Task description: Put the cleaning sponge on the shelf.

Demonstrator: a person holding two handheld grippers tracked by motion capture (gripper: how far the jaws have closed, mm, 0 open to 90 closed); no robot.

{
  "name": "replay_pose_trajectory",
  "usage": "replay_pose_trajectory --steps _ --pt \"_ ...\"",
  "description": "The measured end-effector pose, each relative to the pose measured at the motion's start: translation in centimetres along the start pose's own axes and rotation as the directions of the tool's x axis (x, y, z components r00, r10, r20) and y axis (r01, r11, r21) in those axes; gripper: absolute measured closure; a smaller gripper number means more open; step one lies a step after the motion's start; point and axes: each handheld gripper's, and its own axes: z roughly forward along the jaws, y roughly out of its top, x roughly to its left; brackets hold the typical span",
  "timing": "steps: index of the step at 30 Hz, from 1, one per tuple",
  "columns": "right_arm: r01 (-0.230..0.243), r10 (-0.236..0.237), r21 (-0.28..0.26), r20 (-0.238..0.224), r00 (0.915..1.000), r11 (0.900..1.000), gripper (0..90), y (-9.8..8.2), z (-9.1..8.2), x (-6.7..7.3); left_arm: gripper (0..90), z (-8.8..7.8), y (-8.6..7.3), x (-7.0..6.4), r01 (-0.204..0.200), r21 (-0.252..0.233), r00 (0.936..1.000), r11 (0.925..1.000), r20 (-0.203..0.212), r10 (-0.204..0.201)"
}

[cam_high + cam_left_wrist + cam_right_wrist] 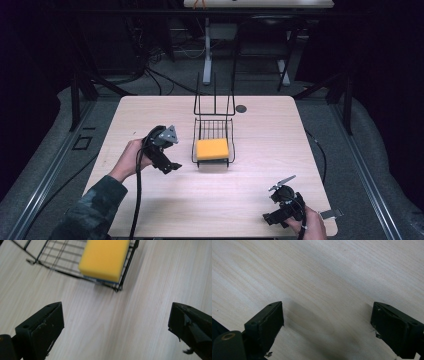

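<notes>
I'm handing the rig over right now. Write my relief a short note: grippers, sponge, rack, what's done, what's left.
Left gripper: jaws wide open, nothing between them, held above the table just left of the wire rack.
Right gripper: jaws open, nothing held, low over the table's near right corner.
Sponge: yellow, lying flat in the front end of the wire rack, near the rack's front edge; neither gripper touches it.
Done: the sponge sits in the rack, and it looks released.
Left: probably only to draw the left gripper clear; check that the sponge sits steady.
</notes>
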Motion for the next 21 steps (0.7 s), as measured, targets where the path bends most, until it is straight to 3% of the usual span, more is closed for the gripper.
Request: replay_pose_trajectory --steps 2,7,9,13,16,21 --pt "-0.008 0.008 0.000 -0.004 1.0000 1.000 10.7 0.0 0.0 0.1 0.5 -0.5 -0.8 -0.4 0.029 0.007 0.9992 0.9996 -0.028 -0.028" --pt "0.001 -0.001 0.005 -0.001 1.0000 1.000 10.7 0.1 0.2 0.4 0.5 -1.4 -3.2 -1.2 0.101 0.003 0.9939 0.9948 -0.044 -0.101" --pt "0.009 -0.009 0.008 -0.001 1.0000 1.000 10.8 0.2 0.2 0.5 0.5 -1.4 -4.0 -1.5 0.144 0.012 0.9879 0.9895 -0.060 -0.143" --pt "0.012 -0.012 -0.006 0.009 0.9999 1.000 10.8 0.2 0.1 0.5 0.5 -1.7 -5.5 -2.2 0.183 0.019 0.9815 0.9829 -0.060 -0.182" --pt "0.014 -0.014 -0.006 0.013 0.9998 1.000 10.7 0.2 0.0 0.4 0.5 -2.0 -6.5 -2.9 0.228 -0.004 0.9715 0.9736 -0.065 -0.228" --pt "0.002 -0.002 -0.005 0.013 0.9999 1.000 10.8 0.1 -0.2 0.2 0.5 -1.5 -8.3 -3.4 0.315 0.018 0.9460 0.9490 -0.088 -0.312"
